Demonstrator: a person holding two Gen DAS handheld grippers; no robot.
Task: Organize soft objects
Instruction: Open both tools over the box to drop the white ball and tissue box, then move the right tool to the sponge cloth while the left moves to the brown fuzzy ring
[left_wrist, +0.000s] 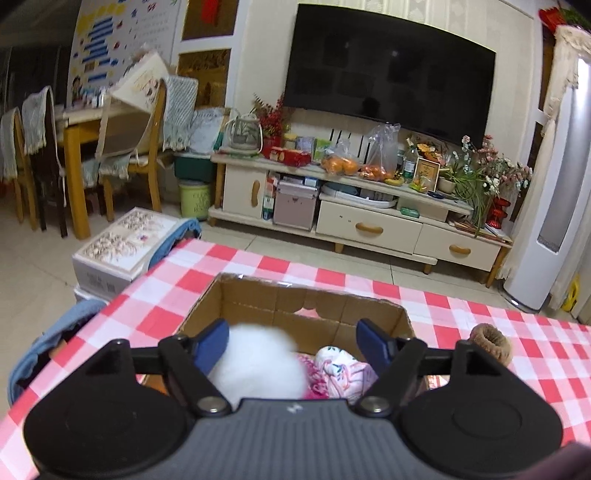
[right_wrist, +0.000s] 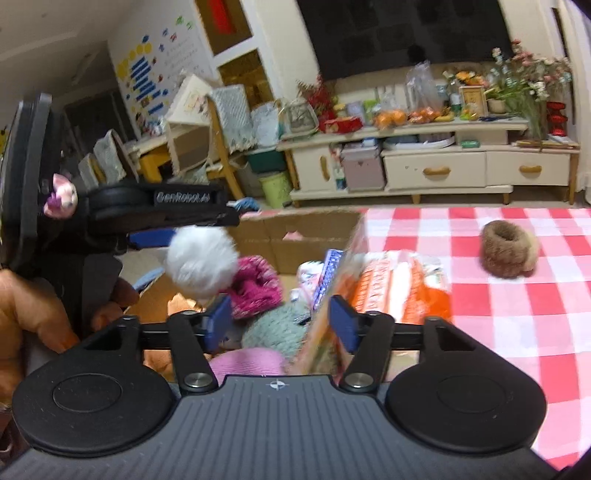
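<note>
Living room, indoor lighting, no window in view. Cream wall (left_wrist: 258, 55) carries a large dark television (left_wrist: 388, 70), screen off. Below it: low cream TV cabinet (left_wrist: 369, 225) with wooden drawer pulls, top crowded with bagged oranges (left_wrist: 340, 164), bottles, a framed picture and artificial flowers (left_wrist: 487, 173). Floor (left_wrist: 37, 266) pale tile. At left, a yellow-wood dining table (left_wrist: 75, 147) with cloth-draped chairs (left_wrist: 147, 147); coloured poster (left_wrist: 107, 44) on the wall behind. White tower air conditioner (left_wrist: 554, 184) at right. Worktop (left_wrist: 480, 321) covered in red-and-white check cloth.
</note>
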